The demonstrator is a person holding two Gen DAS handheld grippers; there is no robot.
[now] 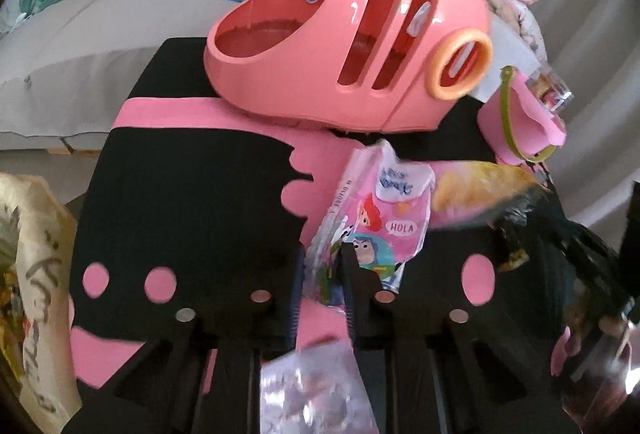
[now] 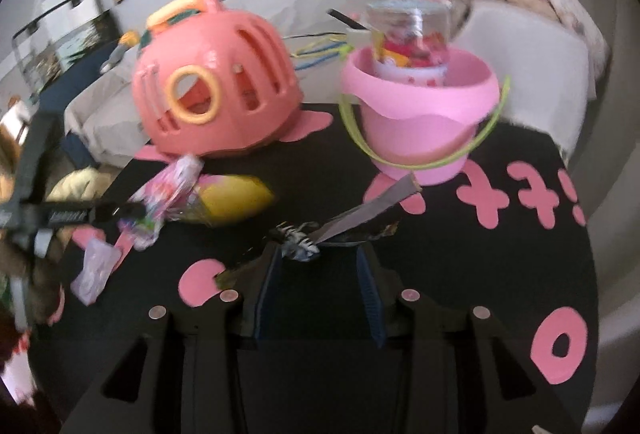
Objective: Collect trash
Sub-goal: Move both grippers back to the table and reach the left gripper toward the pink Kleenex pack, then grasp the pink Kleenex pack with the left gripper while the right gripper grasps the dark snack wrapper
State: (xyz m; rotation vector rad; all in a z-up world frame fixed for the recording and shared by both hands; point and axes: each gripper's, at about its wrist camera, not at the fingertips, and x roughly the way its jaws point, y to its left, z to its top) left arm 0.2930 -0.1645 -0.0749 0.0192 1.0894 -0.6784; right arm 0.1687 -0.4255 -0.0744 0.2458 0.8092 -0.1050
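The right view is smeared by motion, so fine print on the trash is unreadable there. In the left view the lower edge cuts off a crinkled clear wrapper (image 1: pixel 316 386), and only a blurred corner of a yellow bag (image 1: pixel 476 194) shows; it lies touching the pink cartoon packet (image 1: pixel 380 230).

The left gripper (image 1: pixel 322 286) sits low over the black-and-pink bench (image 1: pixel 180 202), its fingers (image 1: pixel 352 274) drawn narrow and pinching the packet's lower edge — the packet stands up between them, just before the slotted pink carrier (image 1: pixel 348 26). At the right edge of that view the right gripper's hand is dark and hard to make out.

The right gripper (image 2: pixel 320 274) also points forward over the bench, fingers (image 2: pixel 370 286) set fairly wide. A dark crumpled wrapper (image 2: pixel 304 238) with a grey strip lies at the fingertips; whether the pads touch it I cannot tell.

Beyond, a pink bucket (image 2: pixel 416 114) with a green handle stands on the bench — a cup (image 2: pixel 408 46) of bright contents inside, its details blurred.
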